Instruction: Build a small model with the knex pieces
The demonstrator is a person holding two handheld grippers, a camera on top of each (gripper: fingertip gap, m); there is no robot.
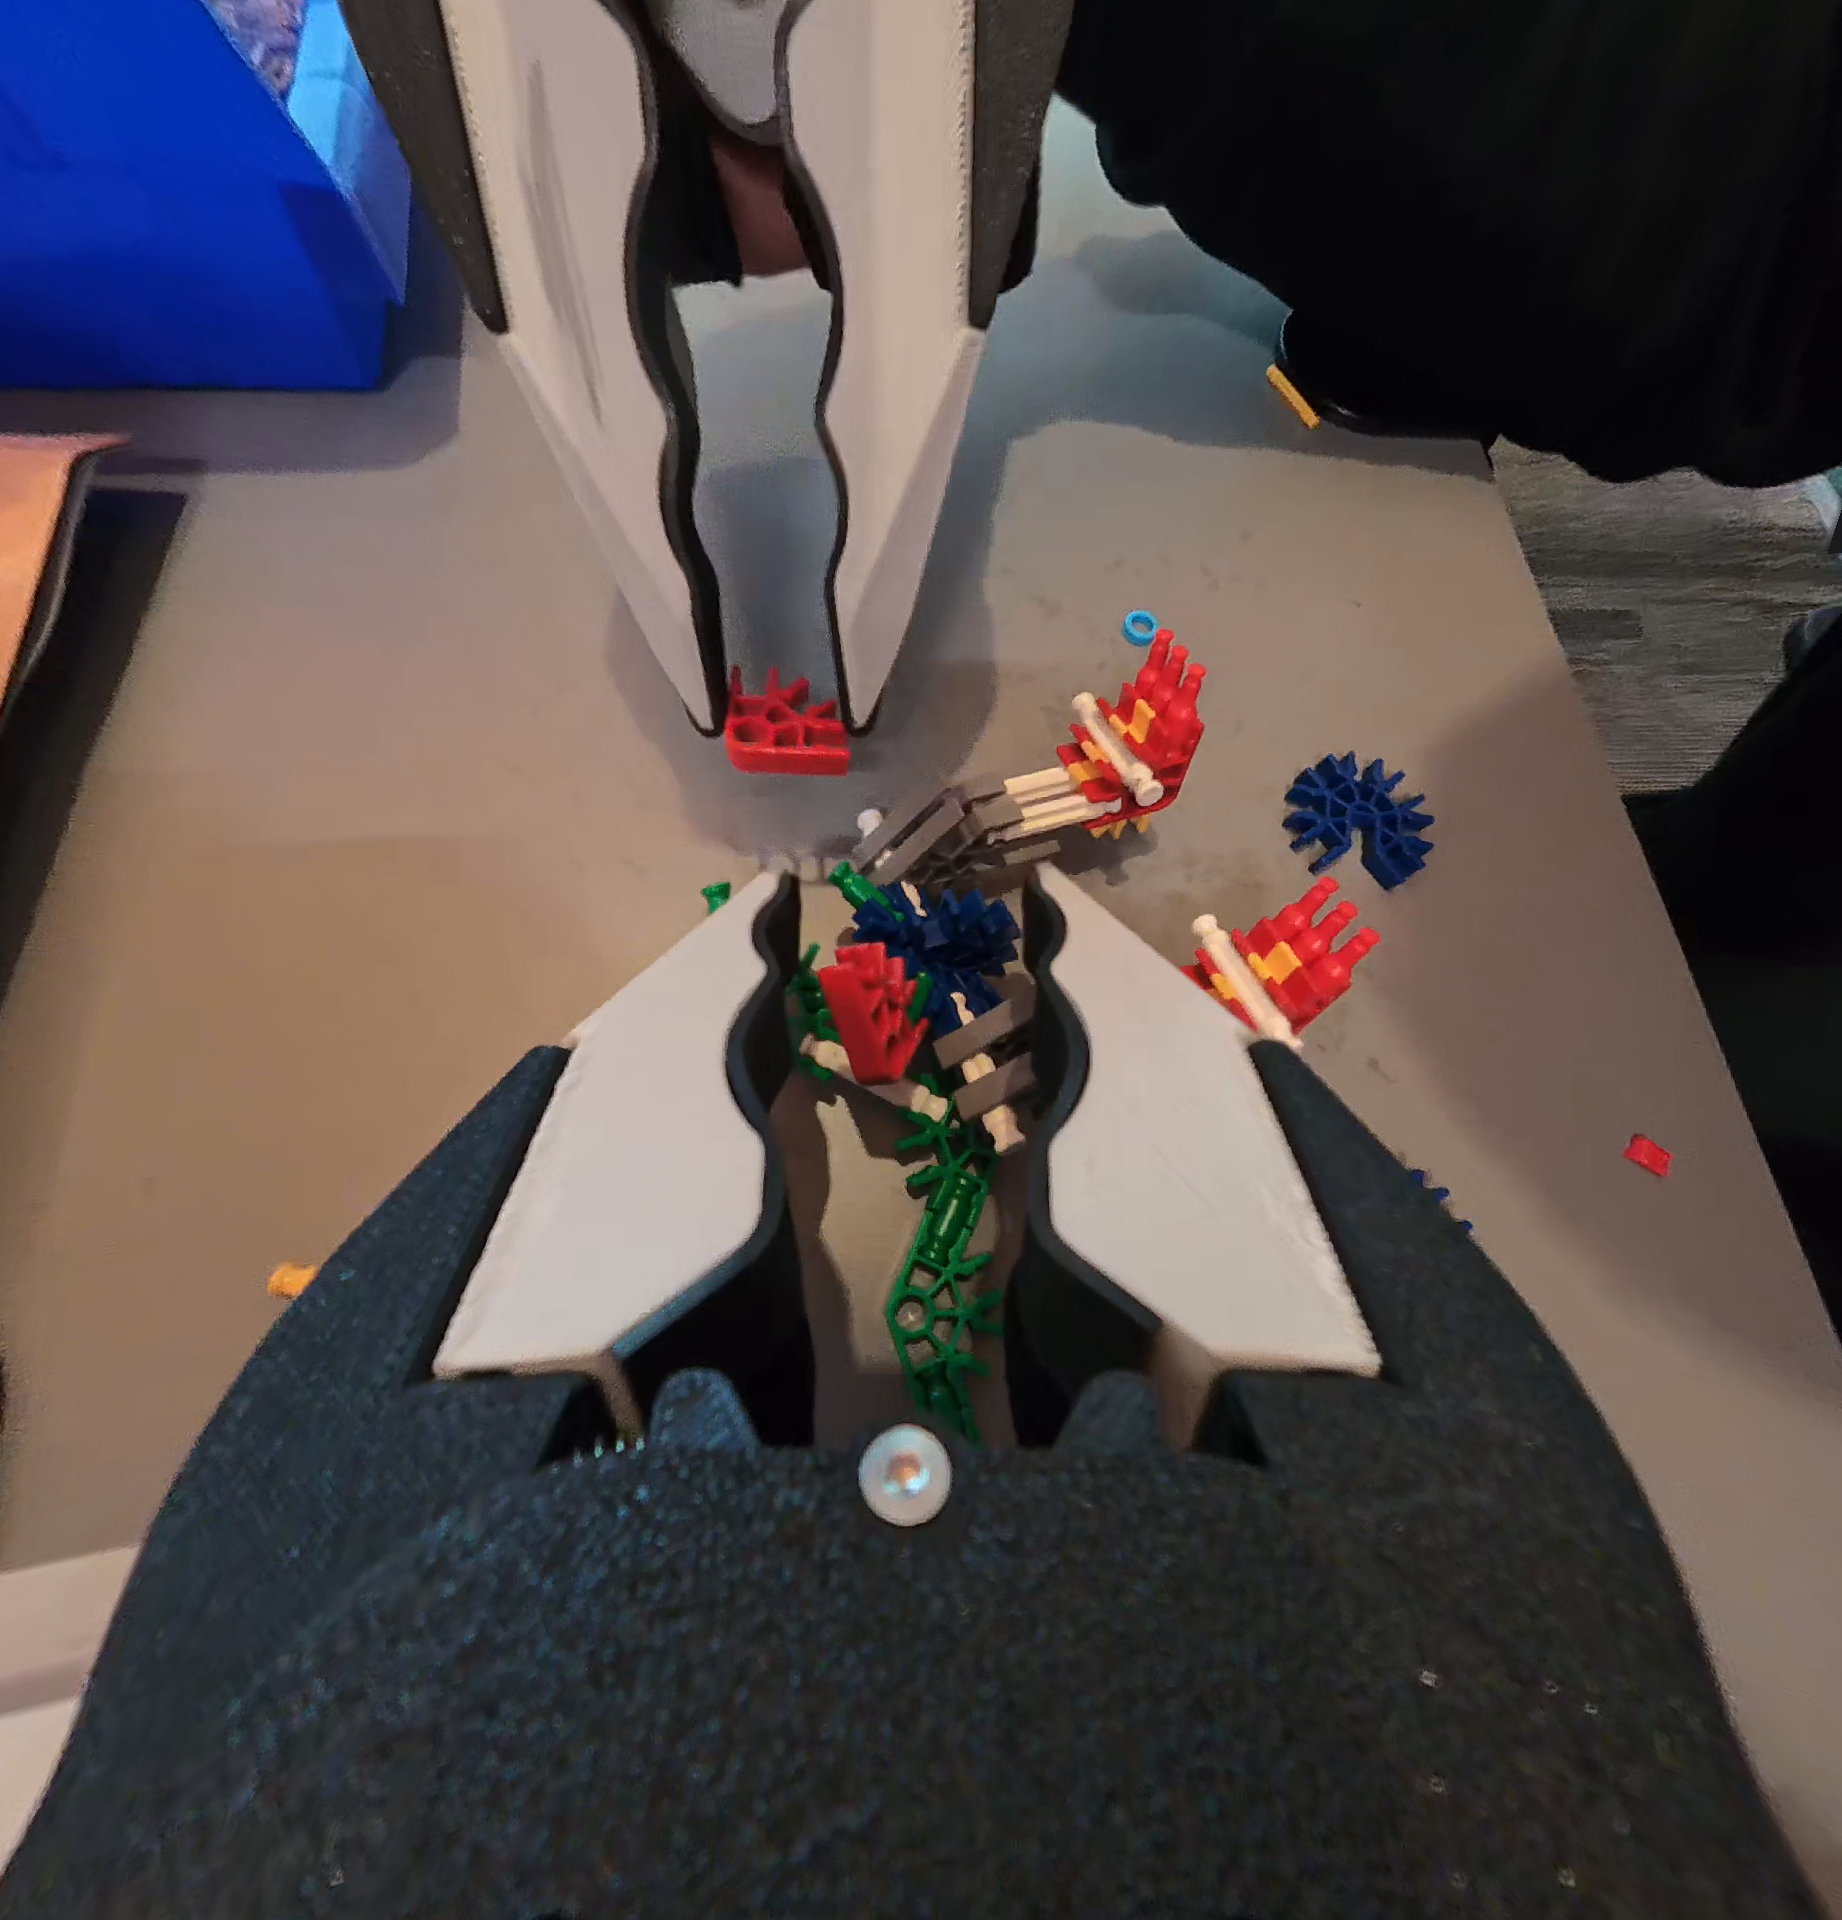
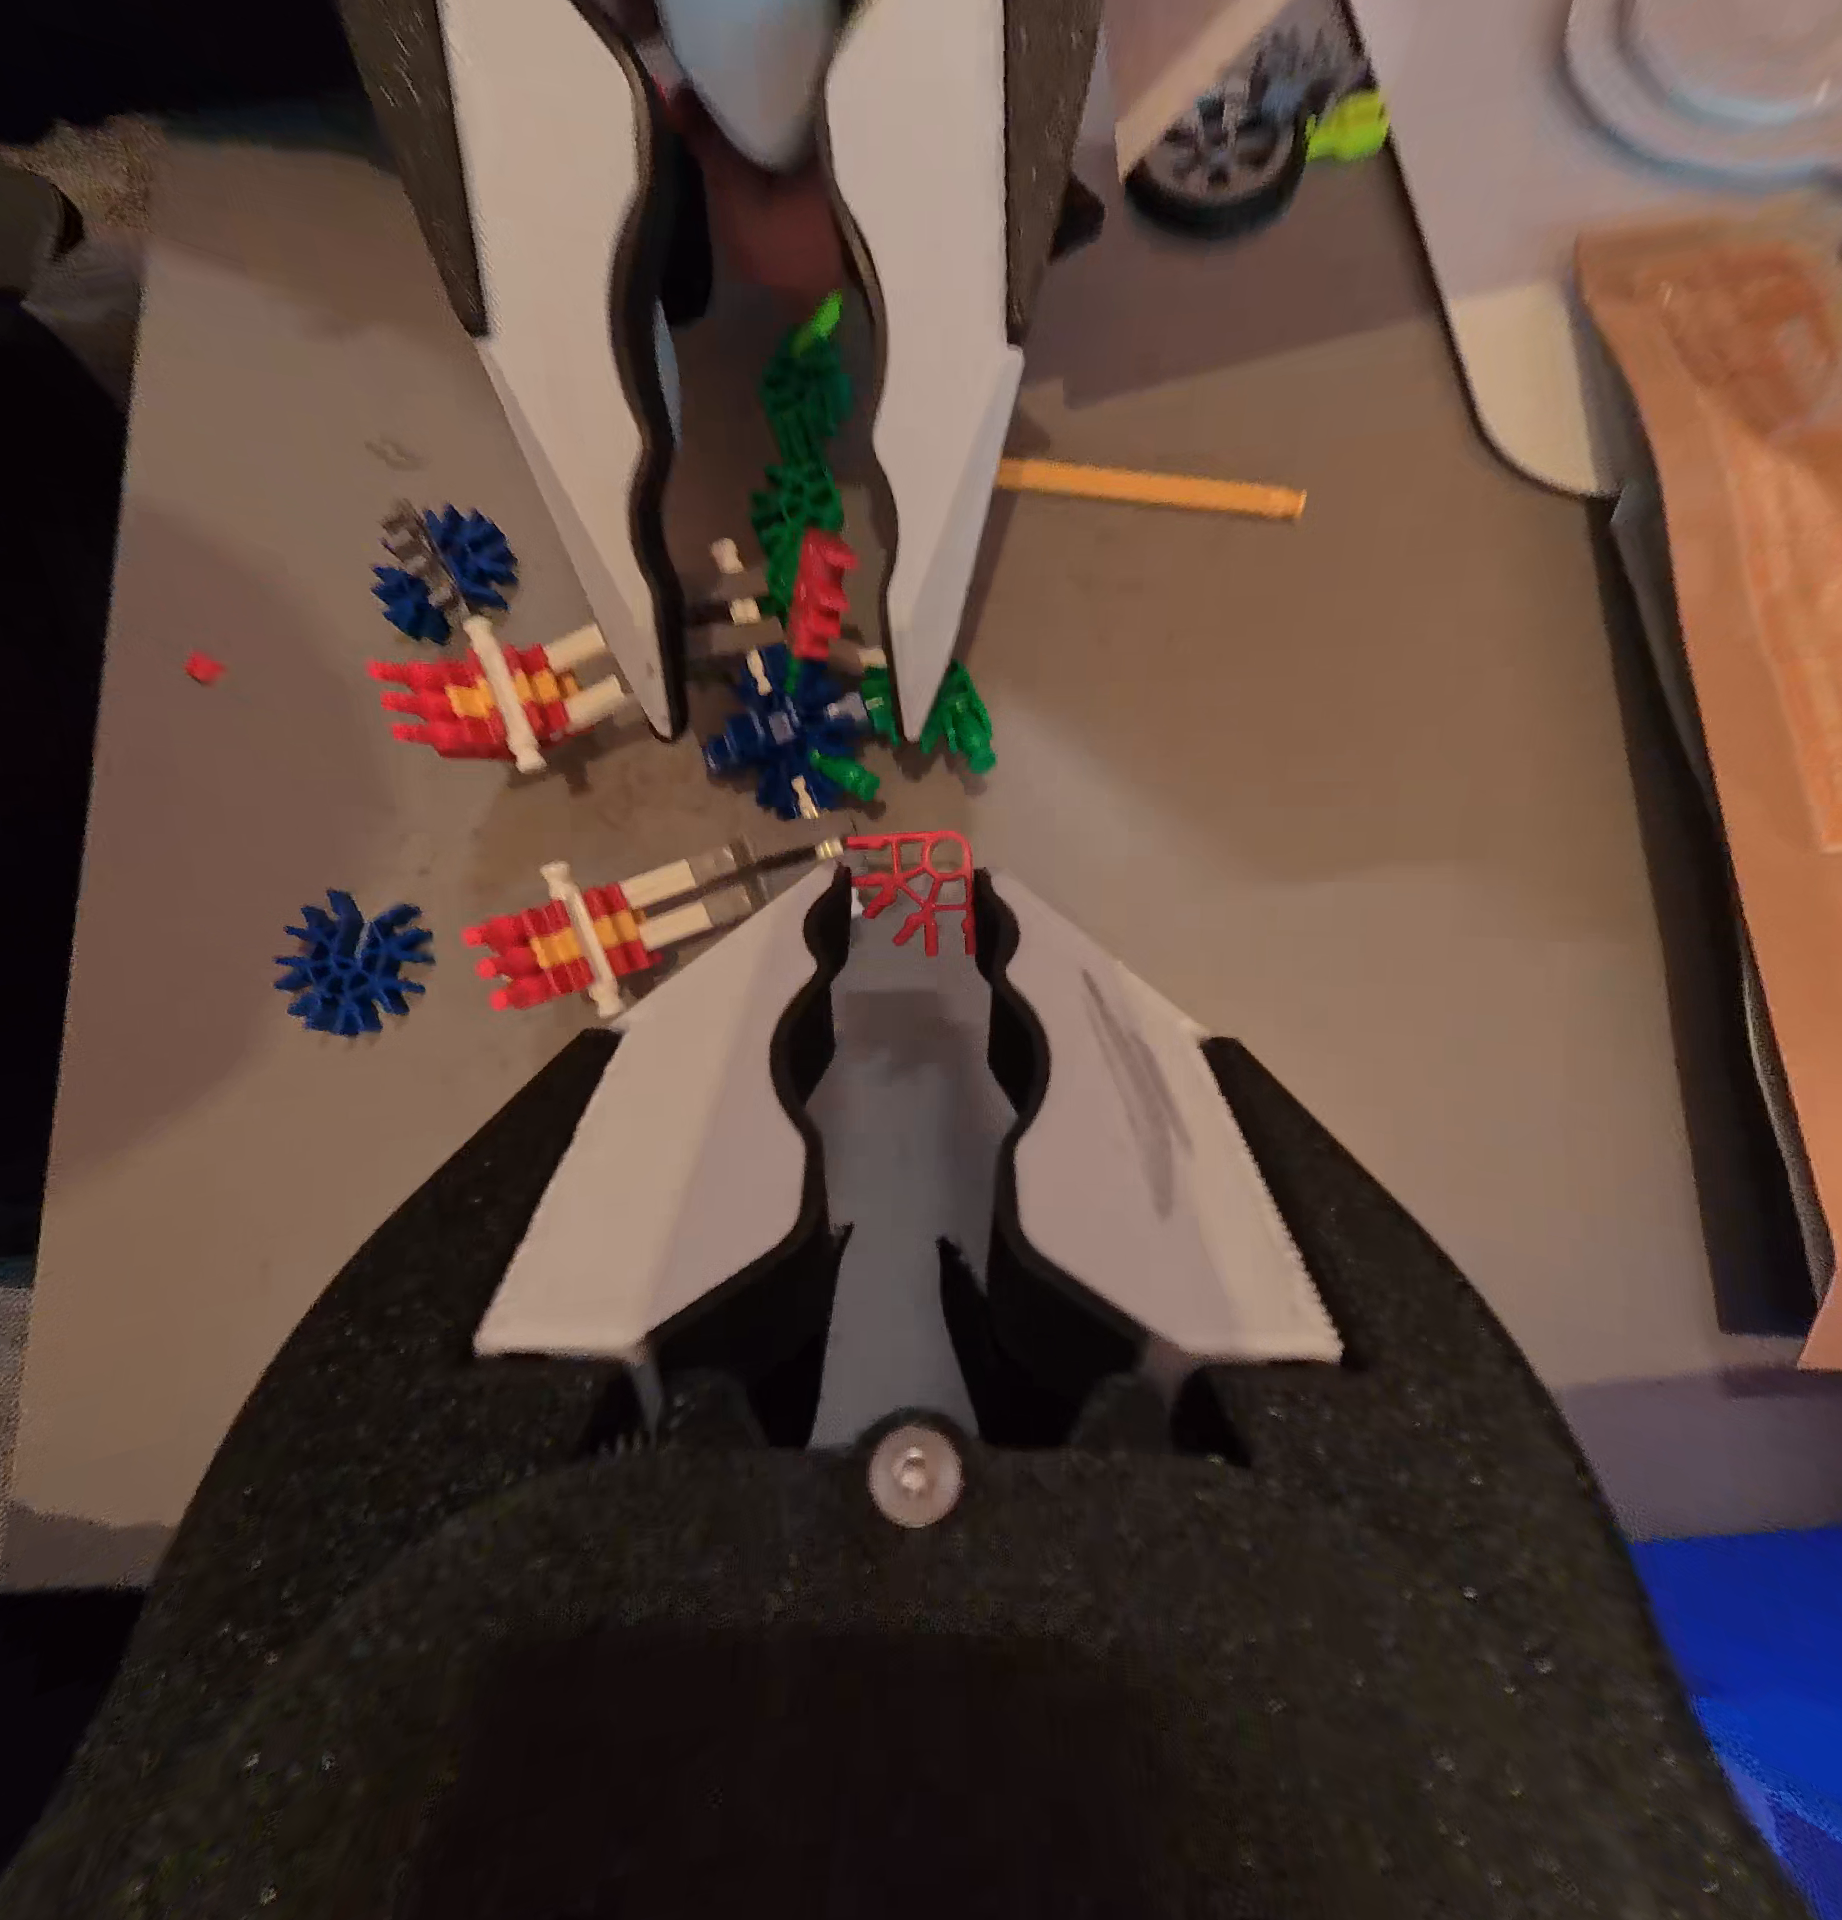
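Note:
My left gripper point(image 1: 906, 883) is shut on a construction-toy assembly point(image 1: 927, 997) of green, blue, red and grey connectors, which fills the gap between its fingers. A red, yellow and white hand-like cluster point(image 1: 1135, 727) sticks out from the assembly on white rods. My right gripper point(image 2: 912, 875) is shut on a flat red connector point(image 2: 917, 883) at its fingertips, low over the grey table point(image 2: 1260, 831), just in front of the assembly point(image 2: 792, 717). The two grippers face each other tip to tip. The right gripper point(image 1: 787, 725) also shows from above in the left wrist view.
A second red and yellow cluster point(image 1: 1281, 956), a loose blue snowflake connector point(image 1: 1358, 816), a small red piece point(image 1: 1646, 1153) and a light blue ring point(image 1: 1137, 625) lie on the table. A yellow rod point(image 2: 1145, 488), a tan board point(image 2: 1748, 520), a toy wheel point(image 2: 1223, 156) and a blue box point(image 1: 148, 208) stand around. My hands' fingertips stand some 4 centimetres from each other. The left tips stand about 10 centimetres off the yellow rod point(image 2: 1145, 488).

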